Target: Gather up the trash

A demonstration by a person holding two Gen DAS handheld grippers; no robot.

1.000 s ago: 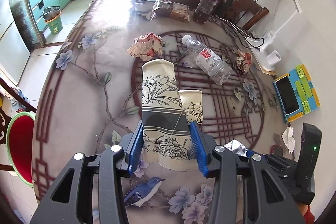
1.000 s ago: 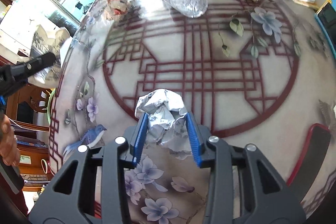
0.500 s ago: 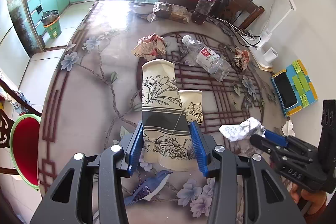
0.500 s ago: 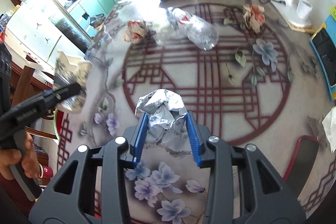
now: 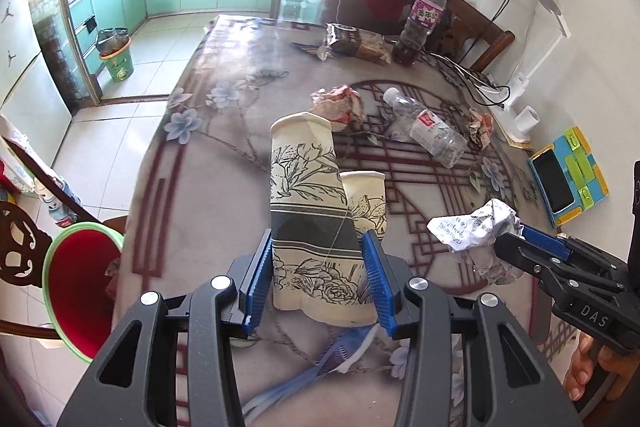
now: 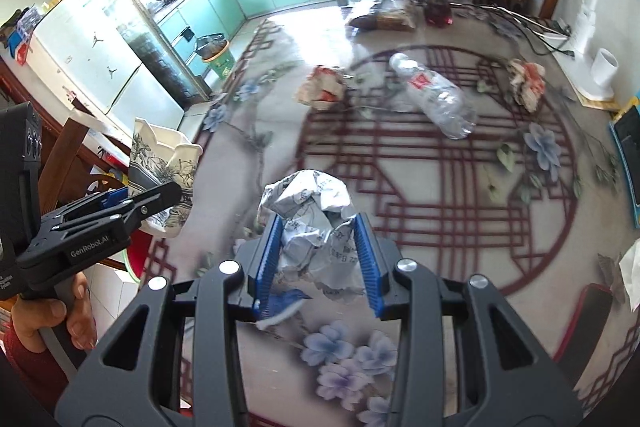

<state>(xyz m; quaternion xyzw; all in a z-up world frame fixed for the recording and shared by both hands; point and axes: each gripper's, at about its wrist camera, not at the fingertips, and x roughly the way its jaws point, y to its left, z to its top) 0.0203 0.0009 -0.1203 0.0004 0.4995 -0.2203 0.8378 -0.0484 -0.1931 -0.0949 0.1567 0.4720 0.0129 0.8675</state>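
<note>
While both pieces hang above the tabletop (image 5: 224, 187), the left gripper (image 5: 318, 281) has its jaws clamped on two paper cups (image 5: 310, 211) and the right gripper (image 6: 318, 261) pinches a crumpled paper ball (image 6: 308, 223), likely bound for the red bin (image 5: 82, 283) beside the tabletop's edge.

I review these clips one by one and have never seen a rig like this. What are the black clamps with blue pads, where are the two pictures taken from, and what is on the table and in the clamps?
There is no robot: a person holds a hand-operated two-finger gripper in each hand, with a fisheye camera on each looking along its fingers. The left camera shows the left gripper shut on crushed paper cups. The right camera shows the right gripper shut on a crumpled paper wad. Each gripper also appears at the edge of the other view. Left on the patterned table: a lying clear bottle, two crumpled wrappers, a snack packet and a standing purple-label bottle. A red bin stands beside the table.
</note>
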